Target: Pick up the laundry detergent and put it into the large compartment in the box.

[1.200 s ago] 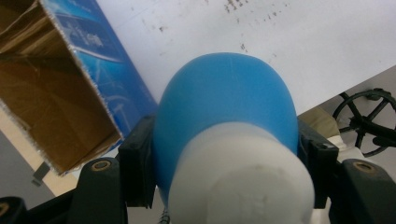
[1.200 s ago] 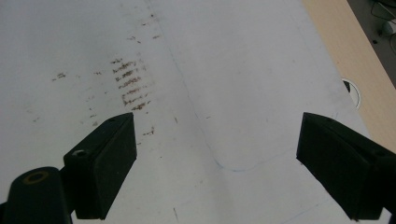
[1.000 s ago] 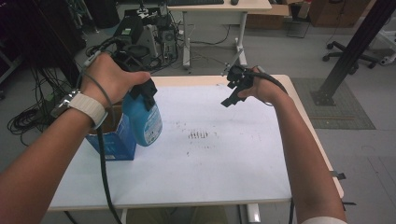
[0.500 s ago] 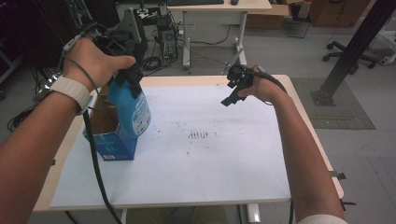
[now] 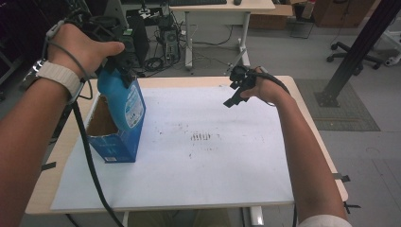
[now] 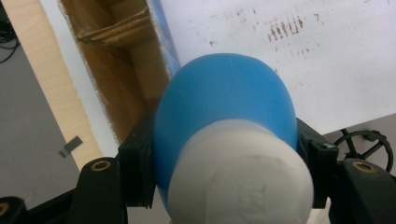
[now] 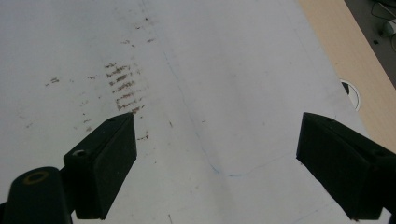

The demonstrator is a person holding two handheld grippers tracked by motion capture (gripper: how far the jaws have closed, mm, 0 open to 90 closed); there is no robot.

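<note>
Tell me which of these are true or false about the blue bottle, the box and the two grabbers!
1. The left gripper is clamped on the blue bottle. True.
2. The bottle lies flat on the table. False: it is held above the open blue box.
3. The right gripper has its jaws wide apart with nothing between them. True.
4. The box stands on the floor. False: it stands on the white sheet on the table.

The left gripper (image 5: 116,66) is being held high at the table's far-left side, its 2 jaws clamping a blue bottle (image 5: 124,101) near the top. The right gripper (image 5: 236,90) is hovering far right, pointing down, its jaws spread wide apart.
</note>
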